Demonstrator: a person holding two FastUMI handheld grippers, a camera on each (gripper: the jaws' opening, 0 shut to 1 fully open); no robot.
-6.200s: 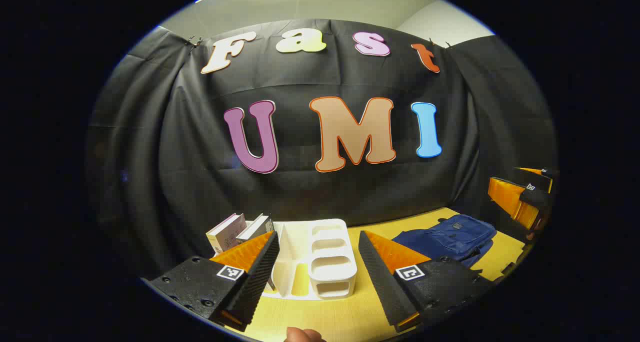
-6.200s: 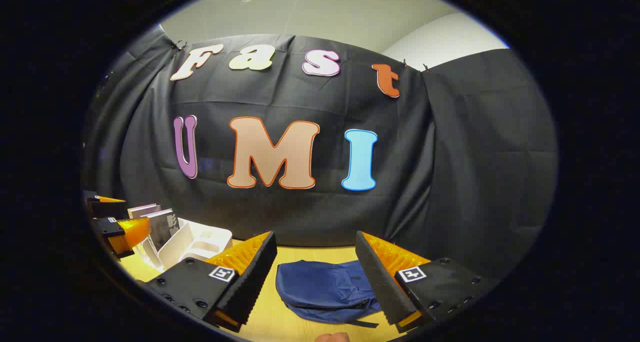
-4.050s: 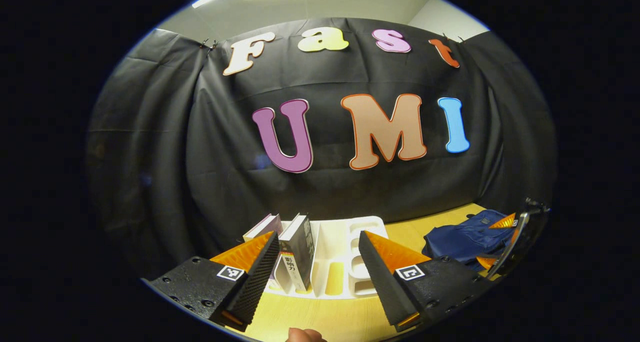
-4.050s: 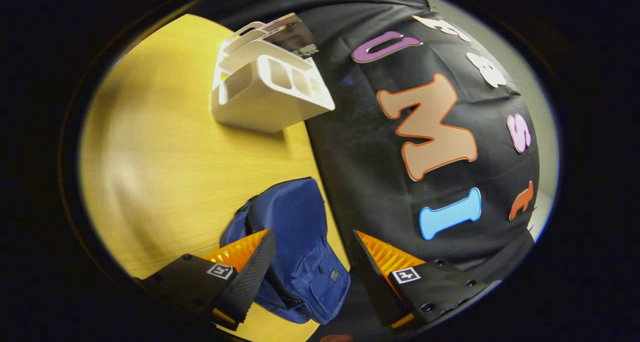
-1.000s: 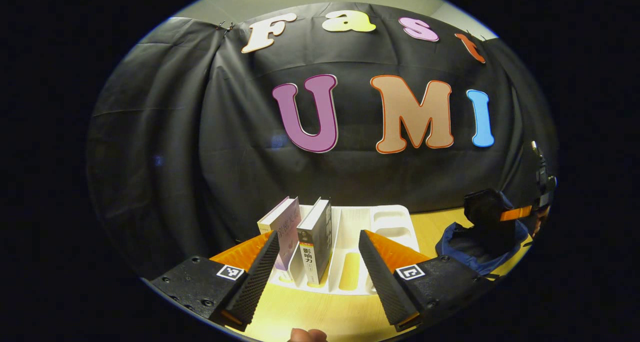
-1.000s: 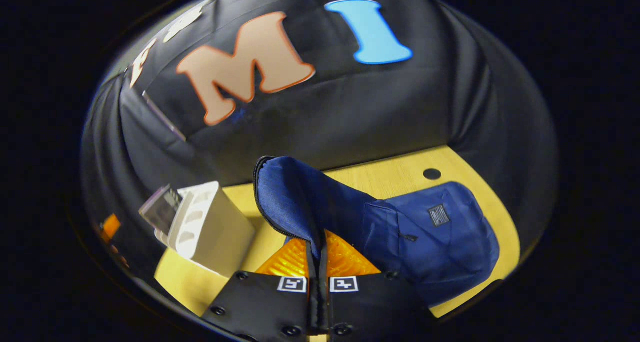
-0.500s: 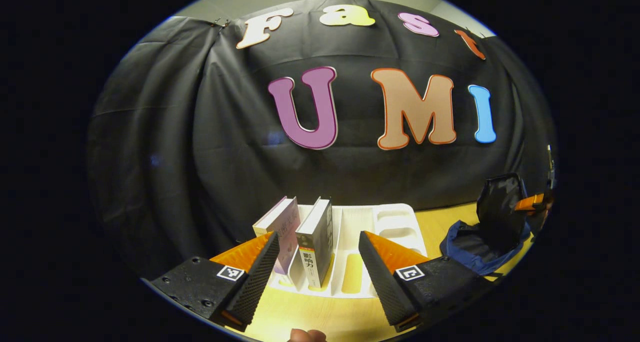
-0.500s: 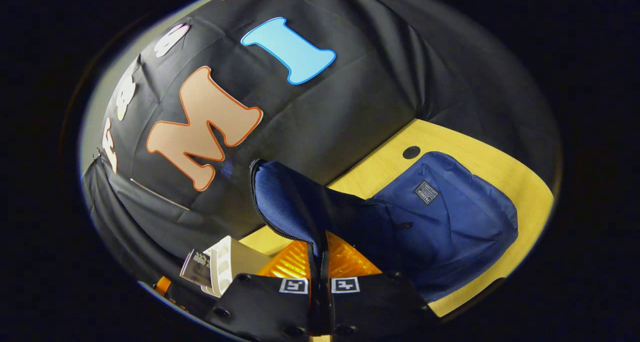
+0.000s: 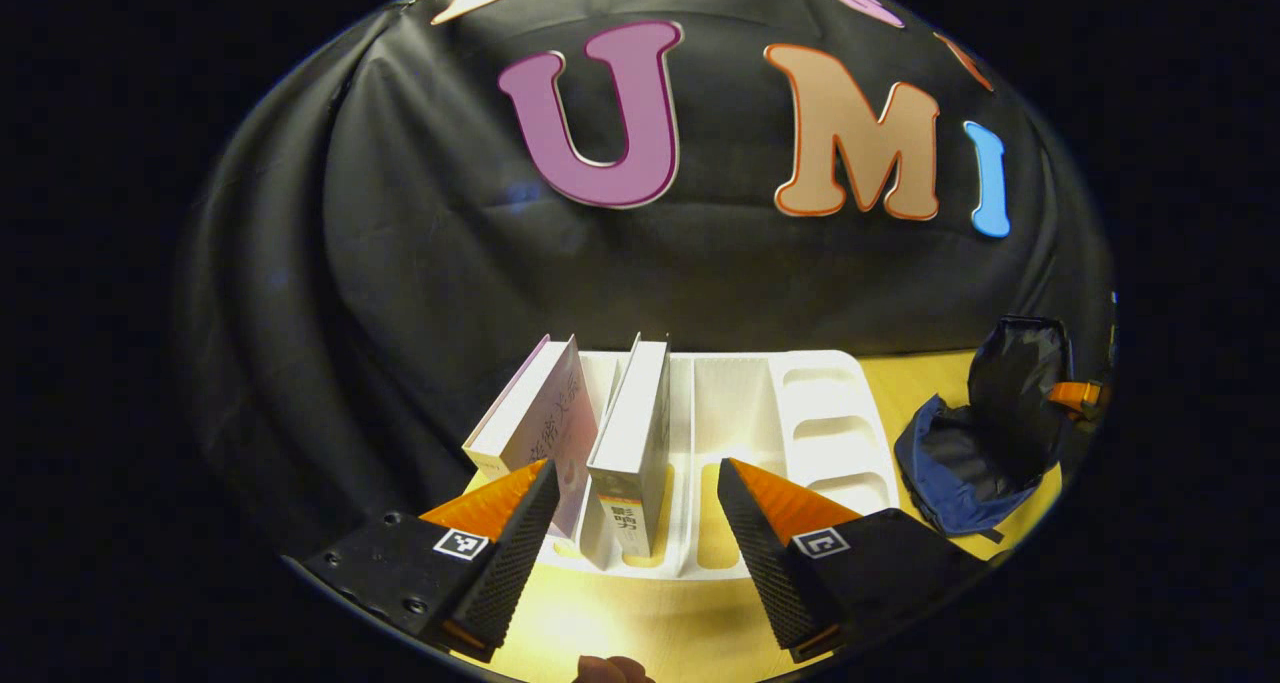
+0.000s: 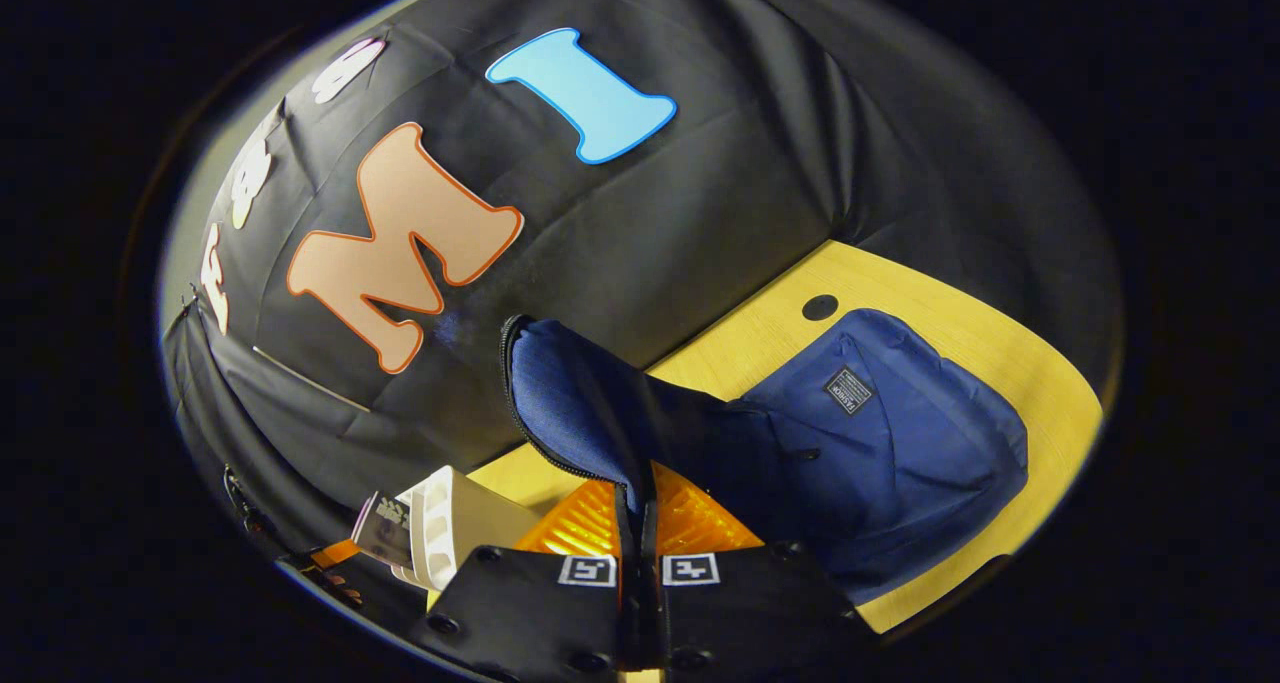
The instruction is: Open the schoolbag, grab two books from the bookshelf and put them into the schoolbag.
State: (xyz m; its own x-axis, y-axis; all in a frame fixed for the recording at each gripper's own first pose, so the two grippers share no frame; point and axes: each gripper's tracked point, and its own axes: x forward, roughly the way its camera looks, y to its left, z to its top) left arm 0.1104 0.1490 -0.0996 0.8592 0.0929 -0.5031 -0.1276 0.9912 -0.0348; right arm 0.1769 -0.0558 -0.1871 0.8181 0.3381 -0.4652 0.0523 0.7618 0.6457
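Observation:
In the left gripper view, two books stand in a white bookshelf (image 9: 800,403): a pale pink one (image 9: 535,428) on the left and a white-topped one (image 9: 632,443) beside it. My left gripper (image 9: 635,503) is open, its fingers on either side of the white-topped book, just in front of it. Far right, the blue schoolbag (image 9: 950,463) lies with its flap (image 9: 1015,378) lifted. In the right gripper view, my right gripper (image 10: 637,508) is shut on the edge of the schoolbag flap (image 10: 570,393), holding it up; the bag's body (image 10: 890,443) rests on the table.
A yellow wooden table (image 10: 1040,363) carries everything and has a small dark hole (image 10: 819,307) near the bag. The black cloth wall stands close behind shelf and bag. The bookshelf (image 10: 440,528) sits at the lower left of the right gripper view. A fingertip (image 9: 610,668) peeks in below.
My left gripper has moved closer to the bookshelf and tilted downward, so the books loom larger. The right gripper keeps the flap raised, almost still.

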